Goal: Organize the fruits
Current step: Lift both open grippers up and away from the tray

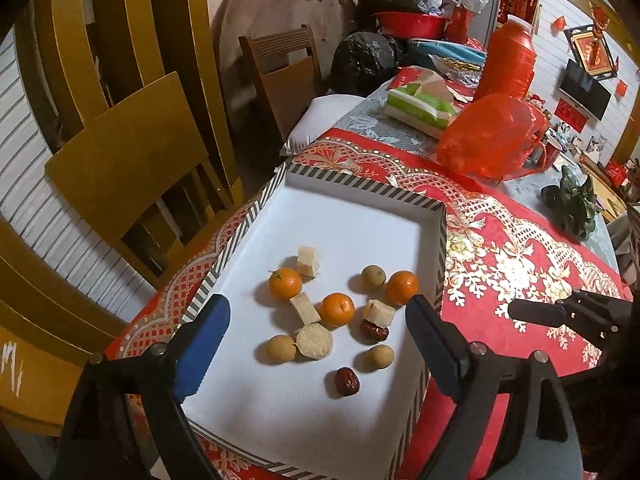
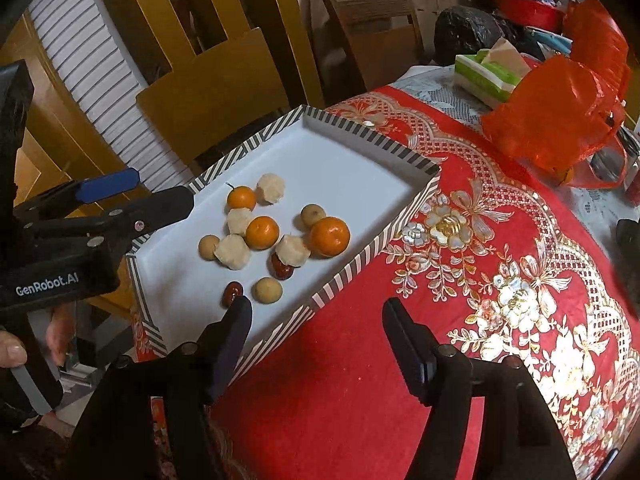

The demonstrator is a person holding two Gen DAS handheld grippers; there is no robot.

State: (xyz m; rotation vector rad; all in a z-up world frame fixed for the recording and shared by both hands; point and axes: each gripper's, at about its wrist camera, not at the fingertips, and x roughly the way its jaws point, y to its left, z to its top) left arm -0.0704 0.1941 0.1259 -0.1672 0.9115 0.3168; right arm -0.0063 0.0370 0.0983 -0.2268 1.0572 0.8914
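Black fingers of the left gripper (image 1: 318, 322) fill the bottom of its own view, spread wide with nothing between them, one pad blue (image 1: 202, 354), hovering over the near half of the tray (image 1: 360, 186). From the right wrist view this gripper (image 2: 160, 196) enters at 9 o'clock, its tips over the tray's left rim.

All the fruit lies in the tray, a white box with a black-and-white striped rim, clustered toward its near end. Three oranges (image 1: 285, 284), (image 1: 338, 310), (image 1: 402, 288) sit in a loose row. Four pale cut chunks are mixed in: one (image 1: 308, 261) touching the left orange at its 1 o'clock, one (image 1: 305, 309) between the left and middle oranges, a round one (image 1: 314, 341) below that, and one (image 1: 378, 313) just right of the middle orange. Three tan round fruits lie at 12 o'clock (image 1: 373, 276), 8 o'clock (image 1: 280, 349) and 5 o'clock (image 1: 380, 357) of the cluster. One red date (image 1: 374, 331) touches the right chunk; another (image 1: 347, 381) lies alone nearest the camera.

In its own view the right gripper (image 2: 316, 334) is also wide open and empty, its left finger (image 2: 232, 336) over the tray's near rim beside the lone date (image 2: 232, 293), its right finger over the red cloth (image 2: 460, 200). In the left view its tips (image 1: 532, 314) show at 3 o'clock.

Beyond the tray, at 1 o'clock, sit a red bag (image 1: 492, 136) and a green tissue pack (image 1: 424, 106).
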